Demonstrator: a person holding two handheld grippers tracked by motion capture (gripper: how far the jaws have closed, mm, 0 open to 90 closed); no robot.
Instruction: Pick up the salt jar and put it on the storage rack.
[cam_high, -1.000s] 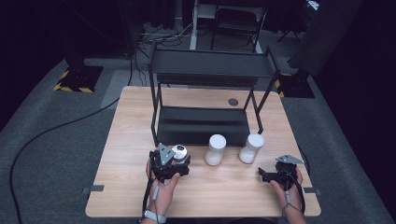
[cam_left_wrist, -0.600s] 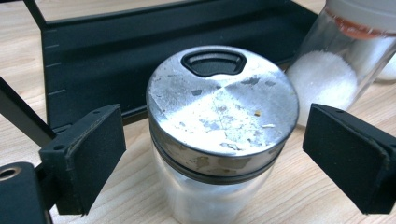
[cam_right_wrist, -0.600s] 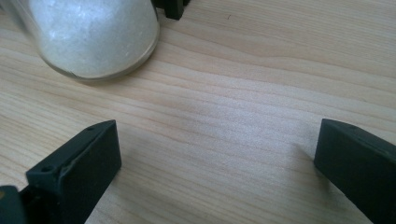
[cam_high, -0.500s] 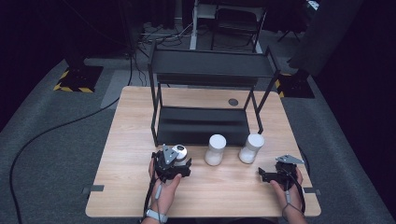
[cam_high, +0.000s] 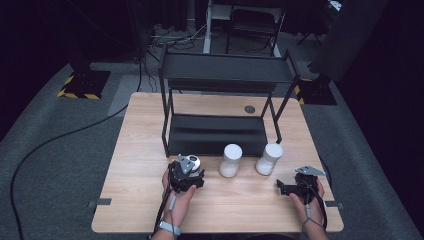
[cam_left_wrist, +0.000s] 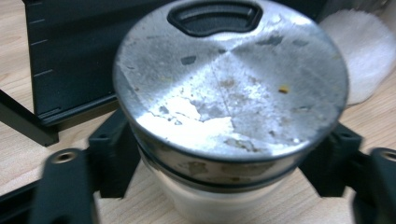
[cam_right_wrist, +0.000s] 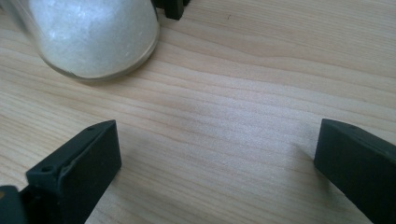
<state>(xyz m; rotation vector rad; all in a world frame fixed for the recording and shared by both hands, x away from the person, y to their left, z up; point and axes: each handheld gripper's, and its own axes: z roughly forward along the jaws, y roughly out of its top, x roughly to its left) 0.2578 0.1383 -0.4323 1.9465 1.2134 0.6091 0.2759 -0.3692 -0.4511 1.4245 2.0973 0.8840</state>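
Light wooden tabletop (cam_high: 150, 130) stands on grey carpet (cam_high: 60, 165). Black two-tier rack (cam_high: 225, 75) occupies its far half. Black cable (cam_high: 65, 140) runs across the floor at left. Two yellow-and-black striped bases (cam_high: 80, 85) flank the far corners. Beyond, a white-legged desk (cam_high: 207, 30); surroundings dark.

Your left tool (cam_left_wrist: 224, 186) is matt black plastic, and its jar (cam_left_wrist: 231, 116) wears a brushed metal lid (cam_left_wrist: 231, 79) — scuffed, blotchy, dully shiny — with a black plastic insert at 12 o'clock. The worktop (cam_right_wrist: 243, 93) is pale wood, smooth with a fine grain. At 11 o'clock from your right tool (cam_right_wrist: 217, 154) stands a glossy clear jar of white grains (cam_right_wrist: 93, 32). The shelf rack (cam_high: 220, 75) looks matt black.
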